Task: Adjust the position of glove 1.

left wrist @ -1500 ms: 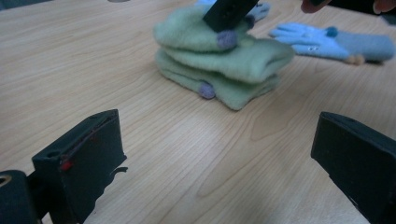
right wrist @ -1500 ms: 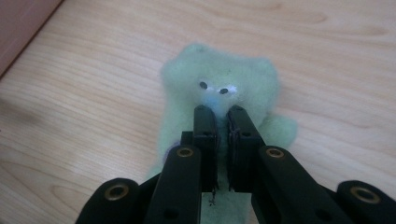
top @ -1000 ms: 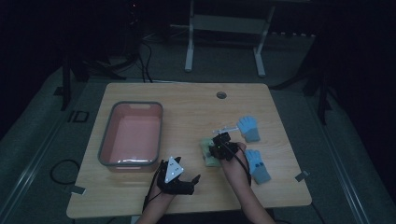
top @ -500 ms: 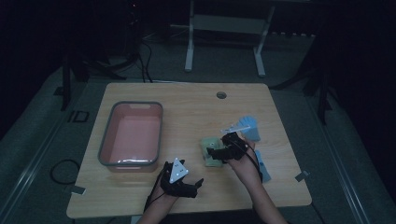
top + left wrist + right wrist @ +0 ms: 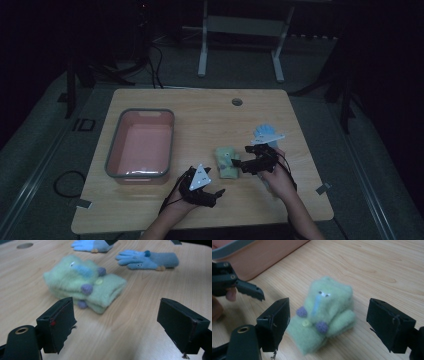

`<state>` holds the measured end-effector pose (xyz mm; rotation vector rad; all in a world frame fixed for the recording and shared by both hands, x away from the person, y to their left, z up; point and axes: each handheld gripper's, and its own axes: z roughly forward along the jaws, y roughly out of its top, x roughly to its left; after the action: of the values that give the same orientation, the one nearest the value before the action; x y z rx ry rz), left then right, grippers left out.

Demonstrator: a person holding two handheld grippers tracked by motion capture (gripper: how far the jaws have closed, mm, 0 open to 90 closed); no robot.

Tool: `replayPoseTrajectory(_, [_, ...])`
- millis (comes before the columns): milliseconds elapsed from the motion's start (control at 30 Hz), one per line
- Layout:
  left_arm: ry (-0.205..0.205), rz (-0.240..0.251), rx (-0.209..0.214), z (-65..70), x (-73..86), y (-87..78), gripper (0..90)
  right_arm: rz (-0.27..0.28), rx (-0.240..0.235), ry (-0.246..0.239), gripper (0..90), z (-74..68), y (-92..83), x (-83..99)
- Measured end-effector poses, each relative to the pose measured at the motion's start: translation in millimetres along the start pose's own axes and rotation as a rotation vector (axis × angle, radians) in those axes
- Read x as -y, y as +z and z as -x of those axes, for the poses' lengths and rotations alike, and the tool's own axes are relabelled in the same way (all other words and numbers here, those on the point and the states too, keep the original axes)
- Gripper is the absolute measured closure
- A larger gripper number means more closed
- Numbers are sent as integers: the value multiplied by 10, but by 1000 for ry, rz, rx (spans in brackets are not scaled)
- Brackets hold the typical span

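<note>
My right claw (image 5: 239, 164) has let go of the folded green gloves (image 5: 227, 161): its jaws have just been opening and now stand wide around them, apart from the wool. It drew back rightward. My left claw (image 5: 216, 192) has narrowed slightly, with nothing between its jaws.

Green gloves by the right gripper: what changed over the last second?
The right gripper let go of the folded green gloves; its jaws have just been opening and now stand apart, and it drew back toward the blue gloves. The left gripper shifted slightly right toward the pile, its jaws closing a little with nothing between them. The green gloves, blue gloves and pink bin stayed put.
</note>
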<state>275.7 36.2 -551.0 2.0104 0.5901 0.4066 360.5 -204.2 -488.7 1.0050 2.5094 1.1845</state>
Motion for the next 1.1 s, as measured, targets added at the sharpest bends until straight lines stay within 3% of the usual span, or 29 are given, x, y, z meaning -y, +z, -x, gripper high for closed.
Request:
replayPoseTrajectory(133, [72, -32, 26, -8, -72, 80, 209, -60, -79, 6, 126, 53, 32, 41])
replayPoseTrajectory(233, [108, -40, 51, -22, -133, 162, 239, -38, -129, -15, 114, 93, 40, 68])
replayPoseTrajectory(267, [119, -42, 61, -31, -150, 179, 245, -42, -125, -49, 177, 102, 47, 70])
replayPoseTrajectory(300, [119, -42, 61, -31, -150, 179, 271, -42, -125, -49, 177, 102, 47, 70])
replayPoseTrajectory(333, [130, -41, 73, -38, -165, 198, 271, -57, -115, -89, 274, 118, 56, 67])
replayPoseTrajectory(367, [160, -58, 76, -64, -198, 245, 302, -94, -72, -139, 409, 159, 90, 49])
replayPoseTrajectory(467, [166, -71, 89, -78, -216, 275, 315, -90, -72, -140, 425, 190, 110, 32])
replayPoseTrajectory(500, [208, -96, 92, -105, -261, 349, 326, -80, -91, -133, 471, 248, 173, -46])
replayPoseTrajectory(667, [235, -118, 92, -170, -304, 442, 335, -95, -94, -142, 443, 285, 320, -175])
replayPoseTrajectory(800, [252, -140, 79, -235, -308, 508, 357, -138, -107, -129, 399, 334, 514, -227])
replayPoseTrajectory(933, [253, -167, 75, -267, -295, 575, 384, -206, -94, -117, 388, 399, 683, -155])
replayPoseTrajectory(1000, [260, -175, 73, -262, -279, 602, 383, -223, -116, -117, 382, 417, 732, -117])
replayPoseTrajectory(1100, [275, -175, 65, -246, -257, 614, 382, -246, -145, -67, 380, 464, 788, -92])
